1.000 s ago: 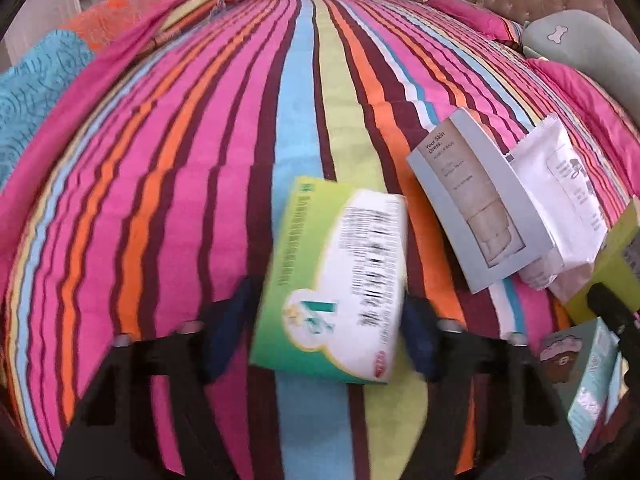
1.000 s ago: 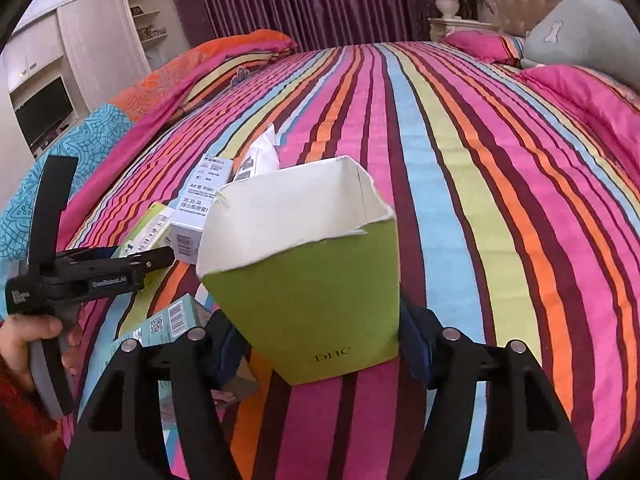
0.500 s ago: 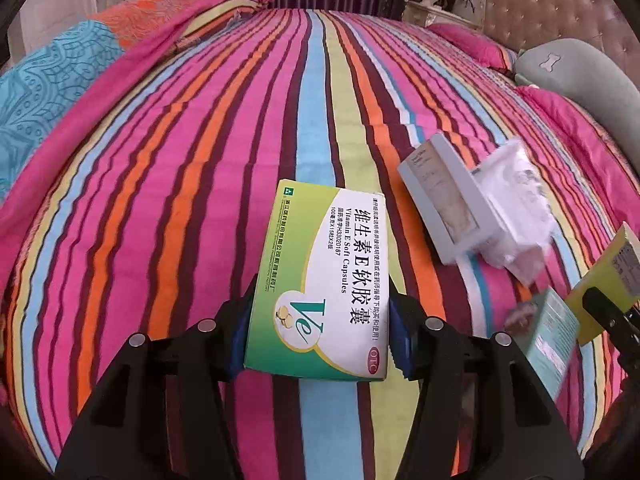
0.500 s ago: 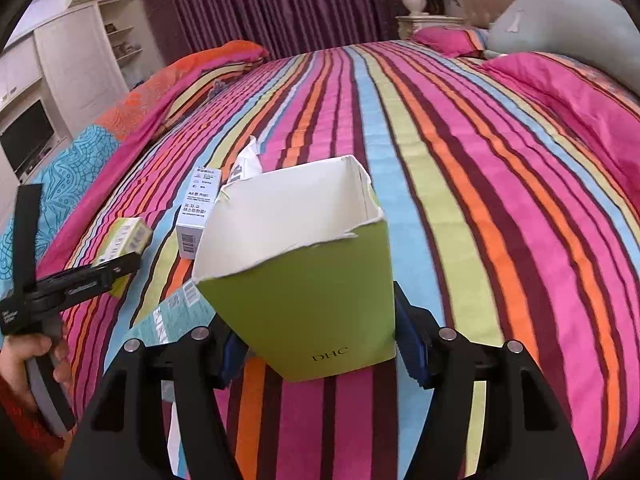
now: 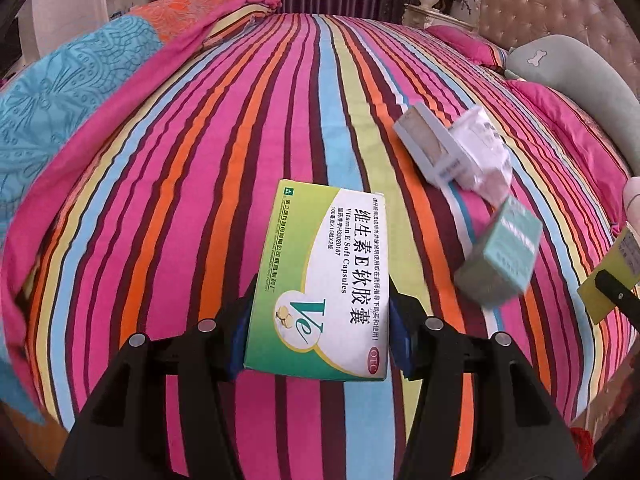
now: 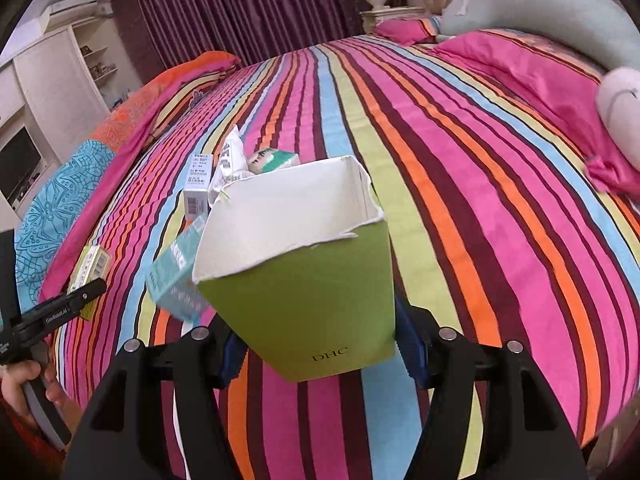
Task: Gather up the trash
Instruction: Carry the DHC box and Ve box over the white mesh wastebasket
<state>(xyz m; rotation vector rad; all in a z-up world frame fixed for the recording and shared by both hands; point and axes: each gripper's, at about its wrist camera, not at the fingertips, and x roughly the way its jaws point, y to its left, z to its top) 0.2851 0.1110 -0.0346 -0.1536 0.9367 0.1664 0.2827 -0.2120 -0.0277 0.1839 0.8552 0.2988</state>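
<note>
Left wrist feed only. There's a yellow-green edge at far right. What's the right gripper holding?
Observer: The right gripper has its jaws shut on a green DHC box.
Operator: Sealed?
Observer: No. The top is torn open, and the inside wall that shows is bare white.
Operator: How does my Vitamin E box look from that side?
Observer: The Vitamin E box sticks out past the left gripper, with a barcode on its narrow side.
</note>
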